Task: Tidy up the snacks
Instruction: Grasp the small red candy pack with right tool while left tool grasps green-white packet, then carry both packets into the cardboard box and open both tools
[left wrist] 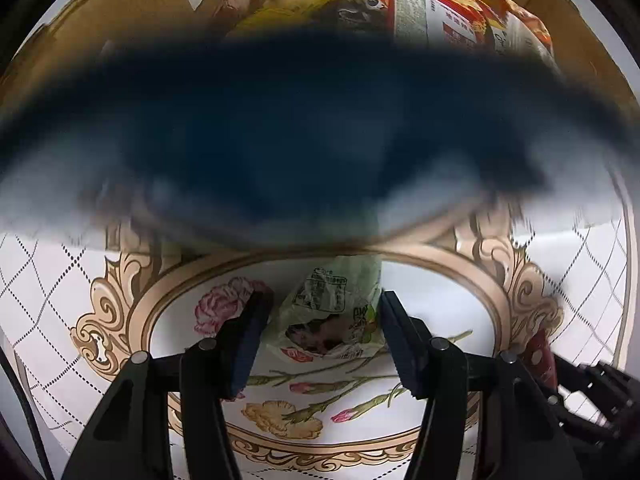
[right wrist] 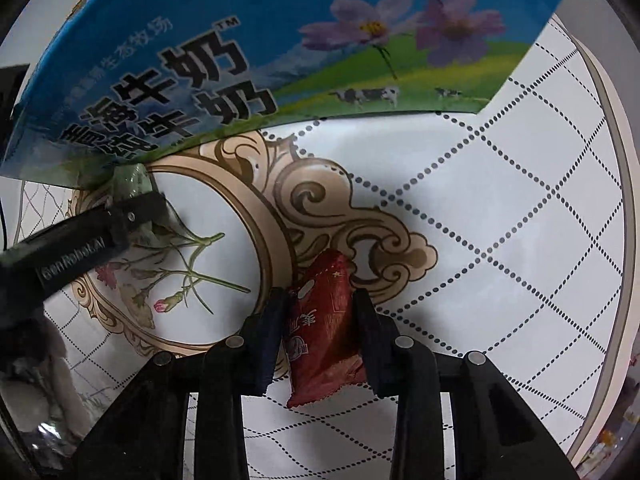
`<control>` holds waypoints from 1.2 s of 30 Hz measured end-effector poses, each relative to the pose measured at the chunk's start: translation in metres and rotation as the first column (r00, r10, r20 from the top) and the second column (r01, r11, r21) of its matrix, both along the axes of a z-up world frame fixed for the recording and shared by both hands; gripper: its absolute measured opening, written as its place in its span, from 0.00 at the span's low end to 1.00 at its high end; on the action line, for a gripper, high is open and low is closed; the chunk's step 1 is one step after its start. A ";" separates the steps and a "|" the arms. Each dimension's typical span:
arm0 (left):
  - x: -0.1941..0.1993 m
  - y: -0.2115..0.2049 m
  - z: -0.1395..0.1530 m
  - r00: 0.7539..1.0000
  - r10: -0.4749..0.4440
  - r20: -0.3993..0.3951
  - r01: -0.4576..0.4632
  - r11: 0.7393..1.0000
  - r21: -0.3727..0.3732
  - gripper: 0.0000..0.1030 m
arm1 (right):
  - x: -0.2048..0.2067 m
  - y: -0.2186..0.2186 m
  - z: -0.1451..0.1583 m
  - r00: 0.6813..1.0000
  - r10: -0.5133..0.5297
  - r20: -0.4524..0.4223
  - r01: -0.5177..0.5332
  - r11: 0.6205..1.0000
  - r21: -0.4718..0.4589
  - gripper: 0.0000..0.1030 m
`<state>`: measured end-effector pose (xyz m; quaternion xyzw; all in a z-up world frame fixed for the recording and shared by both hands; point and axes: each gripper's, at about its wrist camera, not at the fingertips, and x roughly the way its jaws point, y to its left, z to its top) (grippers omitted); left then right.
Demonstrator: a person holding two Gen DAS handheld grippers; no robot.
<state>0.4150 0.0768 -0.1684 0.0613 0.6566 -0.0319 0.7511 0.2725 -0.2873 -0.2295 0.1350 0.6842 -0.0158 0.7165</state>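
In the left wrist view my left gripper [left wrist: 326,308] is shut on a pale green snack packet [left wrist: 332,316], held above the flowered table. Behind it stands a cardboard box [left wrist: 120,20] with a blurred blue flap [left wrist: 300,132]; inside lie several snack packs [left wrist: 432,12]. In the right wrist view my right gripper [right wrist: 318,308] is shut on a red snack packet [right wrist: 324,332] that hangs between its fingers above the table. The left gripper [right wrist: 132,212] with its green packet [right wrist: 132,182] shows at the left, close under the box's blue milk-printed wall [right wrist: 240,48].
The round table [right wrist: 480,200] has a white cloth with a dotted lattice and a gold-framed flower oval. Its rim [right wrist: 624,240] curves along the right. The right gripper's body [left wrist: 592,392] shows at the lower right of the left wrist view.
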 end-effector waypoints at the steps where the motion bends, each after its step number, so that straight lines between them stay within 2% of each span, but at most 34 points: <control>1: -0.006 0.000 -0.001 1.000 -0.004 -0.004 0.004 1.000 -0.003 0.53 | -0.001 -0.001 0.001 1.000 0.004 0.000 -0.004 1.000 0.004 0.36; 4: -0.031 0.006 -0.002 1.000 0.004 -0.028 -0.005 1.000 -0.028 0.53 | 0.002 0.003 0.001 1.000 0.015 -0.015 -0.014 1.000 0.024 0.36; 8: -0.081 0.020 -0.011 0.993 0.018 -0.117 -0.028 0.996 -0.084 0.53 | -0.017 0.011 -0.006 0.998 0.042 -0.040 -0.040 0.998 0.052 0.36; 12: -0.127 0.036 -0.026 0.975 0.047 -0.219 -0.078 0.988 -0.132 0.53 | -0.044 0.011 -0.016 0.992 0.065 -0.107 -0.054 0.993 0.104 0.36; 15: -0.150 0.042 -0.043 0.961 0.062 -0.270 -0.105 0.983 -0.148 0.53 | -0.065 0.016 -0.028 0.984 0.092 -0.151 -0.076 0.991 0.110 0.36; 19: -0.151 0.042 -0.057 0.954 0.069 -0.291 -0.117 0.982 -0.151 0.55 | -0.075 0.021 -0.042 0.977 0.103 -0.188 -0.084 0.991 0.106 0.36; 26: -0.134 0.034 -0.086 0.953 0.030 -0.302 -0.067 0.991 -0.114 0.55 | -0.081 0.034 -0.054 0.973 0.116 -0.200 -0.103 0.992 0.074 0.37; 30: -0.141 0.025 -0.088 0.958 0.027 -0.286 -0.056 0.994 -0.092 0.54 | -0.075 0.057 -0.071 0.972 0.120 -0.203 -0.109 0.992 0.062 0.37; 32: -0.142 0.003 -0.083 0.960 0.026 -0.277 -0.053 0.995 -0.088 0.53 | -0.079 0.063 -0.076 0.972 0.122 -0.199 -0.111 0.992 0.066 0.35; 36: -0.155 0.001 -0.067 0.963 0.017 -0.268 -0.048 0.993 -0.108 0.53 | -0.084 0.067 -0.069 0.975 0.137 -0.174 -0.126 0.989 0.071 0.32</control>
